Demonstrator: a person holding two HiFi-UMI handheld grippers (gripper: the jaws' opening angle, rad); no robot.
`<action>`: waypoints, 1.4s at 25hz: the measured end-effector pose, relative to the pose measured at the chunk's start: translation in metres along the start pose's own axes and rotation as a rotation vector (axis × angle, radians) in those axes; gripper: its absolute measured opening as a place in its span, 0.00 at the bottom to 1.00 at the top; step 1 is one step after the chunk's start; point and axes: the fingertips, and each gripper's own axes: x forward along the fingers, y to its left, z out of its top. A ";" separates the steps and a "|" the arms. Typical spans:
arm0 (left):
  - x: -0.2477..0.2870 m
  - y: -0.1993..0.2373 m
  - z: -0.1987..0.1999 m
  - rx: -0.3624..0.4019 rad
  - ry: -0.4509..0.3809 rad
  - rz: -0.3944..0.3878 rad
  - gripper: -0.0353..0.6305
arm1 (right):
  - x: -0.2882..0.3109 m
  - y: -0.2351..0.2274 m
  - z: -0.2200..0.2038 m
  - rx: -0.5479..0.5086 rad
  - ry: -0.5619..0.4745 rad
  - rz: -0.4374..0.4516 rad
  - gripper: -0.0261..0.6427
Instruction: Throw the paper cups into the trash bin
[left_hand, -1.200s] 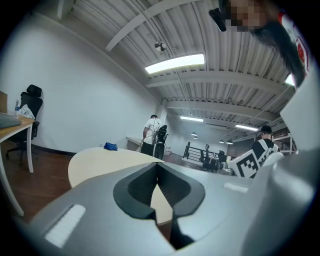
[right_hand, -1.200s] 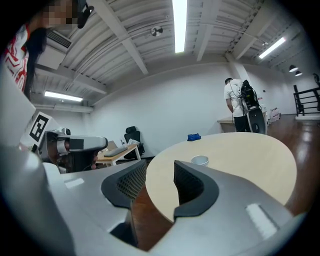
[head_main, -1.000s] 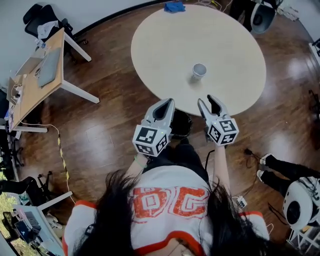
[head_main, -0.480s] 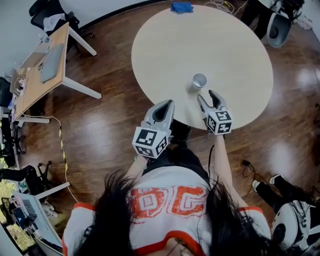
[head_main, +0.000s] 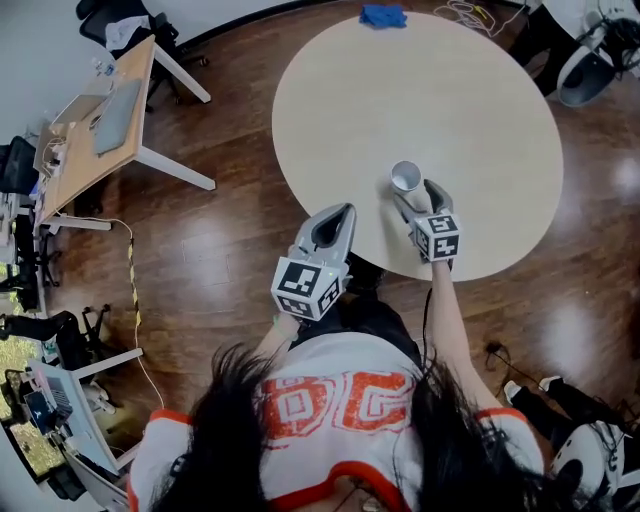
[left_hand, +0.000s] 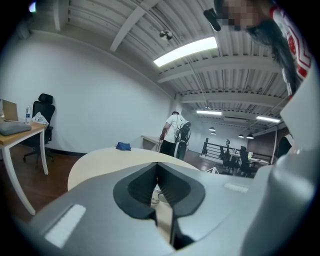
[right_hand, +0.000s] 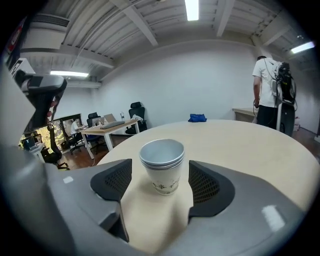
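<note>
A person in a white shirt with orange lettering works two handheld grippers at one round table, seen from above. The right gripper, just right of centre in the head view, reaches over the near edge of the tabletop. Its two jaws are opening, set wide on either side of the paper cups. Those cups stand upright as one nested stack on the table between the pads, with a clear gap on both sides. Several rims show at the top of the stack, but the exact count cannot be told.

The left gripper, at the centre of the head view, is held over the wooden floor beside the table's edge, its two jaws pressed together with nothing gripped.

One blue cloth lies at the far rim of the table, at the top of the frame. One desk stands at the upper left. One person with a backpack stands at the right edge of the right gripper view.
</note>
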 end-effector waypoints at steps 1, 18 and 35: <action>0.001 0.001 0.000 0.000 0.004 0.006 0.05 | 0.005 0.000 -0.001 -0.010 0.010 0.007 0.57; -0.013 0.032 -0.010 -0.017 0.033 0.133 0.05 | 0.051 0.000 -0.012 -0.059 0.080 0.044 0.54; -0.034 0.026 -0.011 -0.022 0.001 0.072 0.05 | 0.007 0.025 -0.007 -0.026 0.035 0.009 0.53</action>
